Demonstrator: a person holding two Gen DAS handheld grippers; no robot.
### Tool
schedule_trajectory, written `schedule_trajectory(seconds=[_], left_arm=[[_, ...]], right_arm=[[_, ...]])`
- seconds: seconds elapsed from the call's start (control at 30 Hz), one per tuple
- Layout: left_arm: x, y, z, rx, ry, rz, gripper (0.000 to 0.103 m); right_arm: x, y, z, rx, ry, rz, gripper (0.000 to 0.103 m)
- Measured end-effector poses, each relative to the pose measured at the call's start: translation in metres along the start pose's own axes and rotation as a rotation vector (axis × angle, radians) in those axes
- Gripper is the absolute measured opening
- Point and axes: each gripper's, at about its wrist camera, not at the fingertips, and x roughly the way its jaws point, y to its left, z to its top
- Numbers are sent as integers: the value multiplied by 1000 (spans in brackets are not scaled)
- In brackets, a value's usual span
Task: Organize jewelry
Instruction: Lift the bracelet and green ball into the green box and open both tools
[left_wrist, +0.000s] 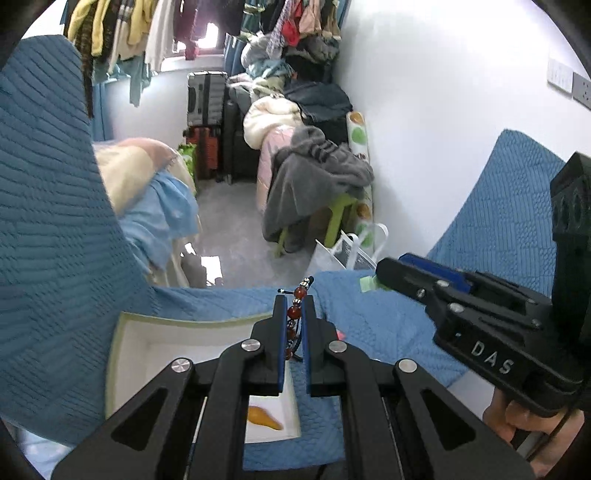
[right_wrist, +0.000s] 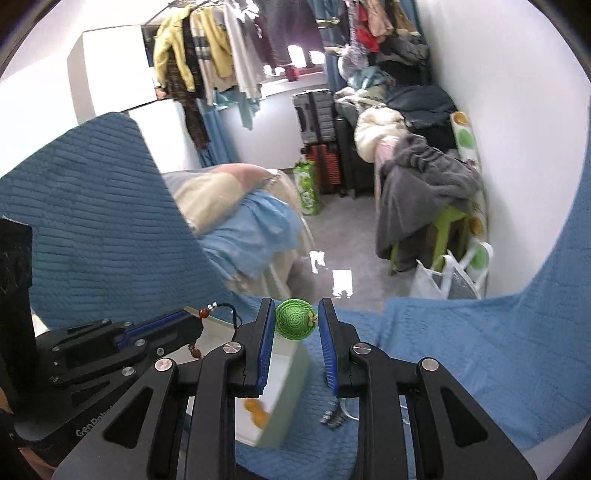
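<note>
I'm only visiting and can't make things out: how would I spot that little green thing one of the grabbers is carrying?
Find the blue quilted bedspread, then the white box on it. Above the box, the right gripper pinches a small round green woven piece, shaped like a tiny straw hat; the left gripper holds a red bead bracelet.

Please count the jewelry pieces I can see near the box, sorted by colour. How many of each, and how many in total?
Red bead bracelet, in the left hand-held gripper: 1
Green woven hat-shaped piece, in the right hand-held gripper: 1
Orange piece in the box: 1
Total: 3
</note>
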Motion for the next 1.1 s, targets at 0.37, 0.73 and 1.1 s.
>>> schedule_trajectory(seconds=[0.37,0.73,1.1], left_arm=[[-1,59,-8,-34,36,34,7],[39,106,-53,-128,162,16,7],[69,134,-89,-195,274,29,7]], right_arm=[[38,47,-10,-22,84,47,22],[100,66,-66,-36,280,54,22],[149,77,-100,-86,419,10,22]])
